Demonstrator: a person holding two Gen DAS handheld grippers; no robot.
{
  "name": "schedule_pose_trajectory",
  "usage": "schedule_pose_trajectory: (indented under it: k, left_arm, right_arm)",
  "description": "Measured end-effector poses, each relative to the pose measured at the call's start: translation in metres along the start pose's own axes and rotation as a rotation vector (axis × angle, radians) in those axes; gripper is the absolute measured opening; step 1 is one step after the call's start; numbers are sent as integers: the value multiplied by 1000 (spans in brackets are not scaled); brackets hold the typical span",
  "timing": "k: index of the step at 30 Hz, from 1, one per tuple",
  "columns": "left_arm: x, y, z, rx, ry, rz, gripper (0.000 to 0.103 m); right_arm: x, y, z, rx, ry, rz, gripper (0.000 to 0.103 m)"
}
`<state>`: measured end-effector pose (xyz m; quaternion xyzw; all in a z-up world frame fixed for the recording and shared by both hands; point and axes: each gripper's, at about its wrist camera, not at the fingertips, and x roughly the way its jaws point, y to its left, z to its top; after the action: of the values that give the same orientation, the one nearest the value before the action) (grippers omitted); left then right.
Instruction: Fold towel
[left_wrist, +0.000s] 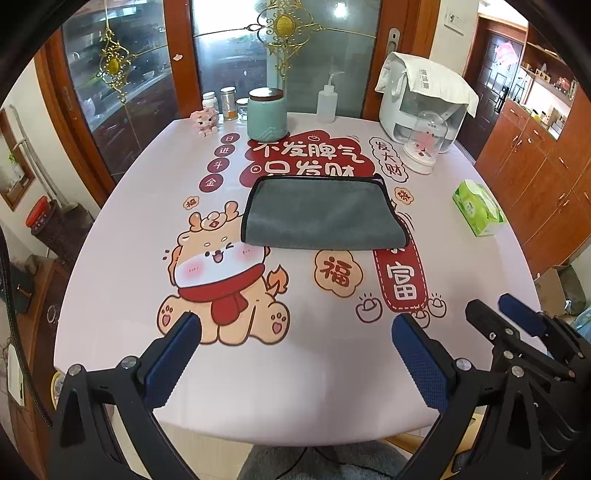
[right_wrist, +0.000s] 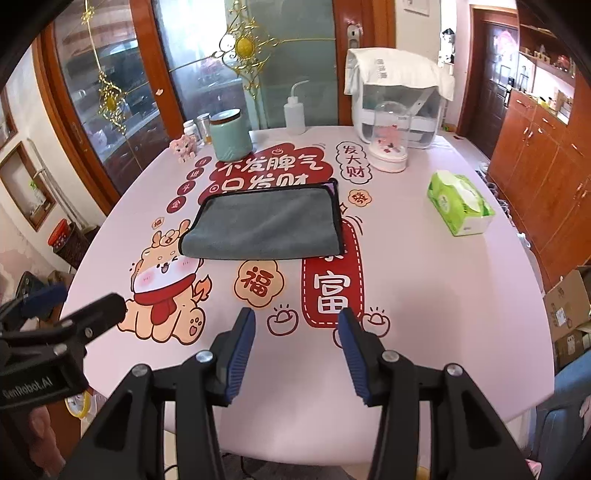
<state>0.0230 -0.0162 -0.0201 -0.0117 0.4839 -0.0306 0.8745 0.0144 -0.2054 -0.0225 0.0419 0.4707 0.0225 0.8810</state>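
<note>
The gray towel (left_wrist: 321, 212) lies flat in the middle of the tabletop (left_wrist: 122, 229), on top of the big red and pink pictures. It looks folded over once already, with a soft rounded fold on its near side and black-trimmed edges on the far side and at both ends. Its long side runs left to right, across the way the fingers point.

Both grippers hang over the near edge of the tabletop, well apart from the towel. Neither one holds anything. The left gripper (left_wrist: 295, 354) has its fingers spread wide. The right gripper (right_wrist: 297, 354) has its fingers apart too, but not as wide.

From the left gripper the towel sits at about 12 o'clock, almost straight ahead. From the right gripper it sits at about 11 o'clock — a little to the left. So both must reach forward about the same way, and neither looks much nearer.

My guess is the next fold goes end to end. For that, one short end must be picked up and carried across to the other end.

A green tissue pack (left_wrist: 478, 208) rests at 2 o'clock, well clear of the towel. A teal jar (left_wrist: 266, 114) stands at the far side.
</note>
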Motion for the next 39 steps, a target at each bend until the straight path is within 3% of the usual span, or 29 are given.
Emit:
schedule_pose_trajectory:
  k: [6, 39]
  left_arm:
    - [-15, -7, -11, 22, -34, 27, 103]
    - [-17, -12, -23, -3, -39, 87, 103]
  right_arm:
    - [-17, 1, -8, 1, -35, -26, 62]
    - [-24, 5, -18, -29, -34, -59, 62]
